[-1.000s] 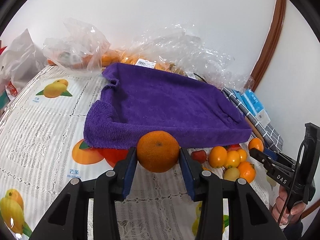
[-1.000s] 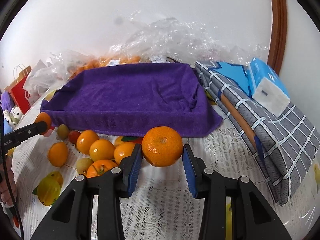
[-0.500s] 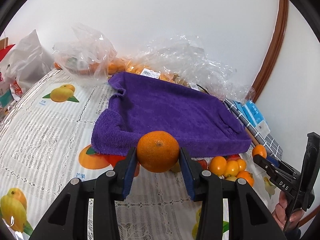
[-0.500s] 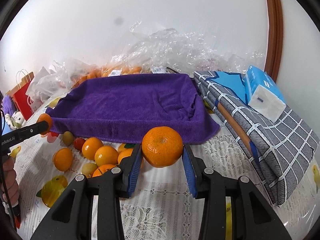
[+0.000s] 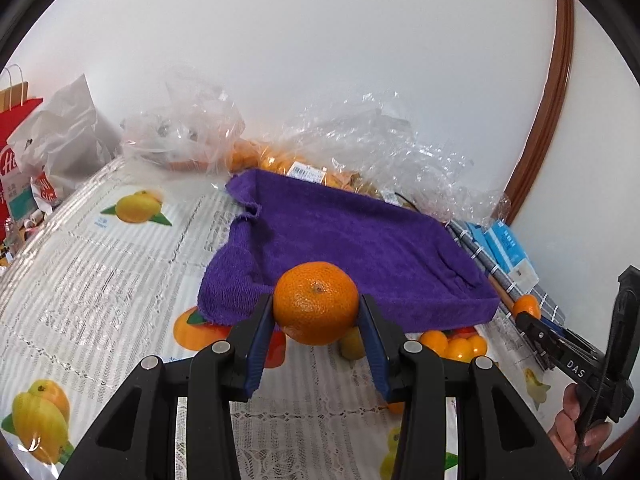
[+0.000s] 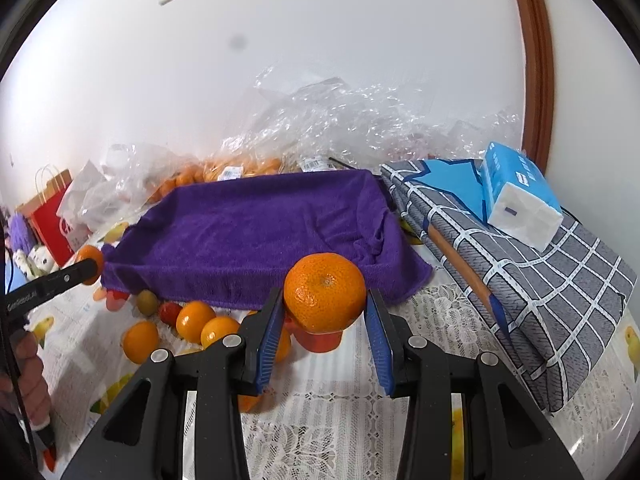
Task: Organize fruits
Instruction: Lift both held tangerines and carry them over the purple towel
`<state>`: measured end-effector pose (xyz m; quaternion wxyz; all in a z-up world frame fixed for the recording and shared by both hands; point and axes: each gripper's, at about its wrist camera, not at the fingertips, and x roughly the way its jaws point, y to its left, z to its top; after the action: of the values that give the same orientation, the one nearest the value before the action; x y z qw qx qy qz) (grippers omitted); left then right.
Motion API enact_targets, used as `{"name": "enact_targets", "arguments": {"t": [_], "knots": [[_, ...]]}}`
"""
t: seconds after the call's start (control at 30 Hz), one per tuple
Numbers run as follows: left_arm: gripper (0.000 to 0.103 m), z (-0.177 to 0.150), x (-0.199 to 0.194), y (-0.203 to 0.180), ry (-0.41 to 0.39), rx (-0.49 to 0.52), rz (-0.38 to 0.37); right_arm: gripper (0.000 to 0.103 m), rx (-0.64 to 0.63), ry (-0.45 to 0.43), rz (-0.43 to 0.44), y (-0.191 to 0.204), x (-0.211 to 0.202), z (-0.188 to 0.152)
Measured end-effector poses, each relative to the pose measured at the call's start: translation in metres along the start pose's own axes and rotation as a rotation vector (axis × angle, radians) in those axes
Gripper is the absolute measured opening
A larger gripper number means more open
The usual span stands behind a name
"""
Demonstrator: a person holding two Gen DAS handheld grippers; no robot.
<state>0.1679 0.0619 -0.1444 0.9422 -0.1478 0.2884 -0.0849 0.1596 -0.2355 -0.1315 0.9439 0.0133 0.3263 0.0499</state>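
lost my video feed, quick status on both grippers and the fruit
Left gripper shut on a mandarin. Right gripper shut on another mandarin. Purple towel-lined tray just ahead, no fruit in it. Loose fruit pile lies before its near edge.

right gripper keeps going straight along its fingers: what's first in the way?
Likely the near front wall of the purple towel-lined tray. The right gripper, shut on a round orange mandarin, points at it; depth is unclear.

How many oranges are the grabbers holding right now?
2: one orange sits between the left gripper pads, another orange between the right gripper pads.
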Motion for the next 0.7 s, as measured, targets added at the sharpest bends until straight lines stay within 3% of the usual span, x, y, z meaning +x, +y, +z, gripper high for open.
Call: {"name": "enact_targets", "arguments": {"t": [0.23, 0.37, 0.7], "knots": [[0.04, 0.02, -0.004, -0.006, 0.001, -0.018, -0.032, 0.04, -0.018, -0.003, -0.013, 0.01, -0.007, 0.026], [0.04, 0.043, 0.004, -0.016, -0.012, 0.012, -0.013, 0.04, -0.043, -0.03, -0.02, 0.02, -0.007, 0.048], [0.04, 0.09, 0.066, -0.028, -0.002, -0.014, 0.041, 0.04, -0.051, -0.045, 0.041, 0.043, 0.033, 0.09]]}}
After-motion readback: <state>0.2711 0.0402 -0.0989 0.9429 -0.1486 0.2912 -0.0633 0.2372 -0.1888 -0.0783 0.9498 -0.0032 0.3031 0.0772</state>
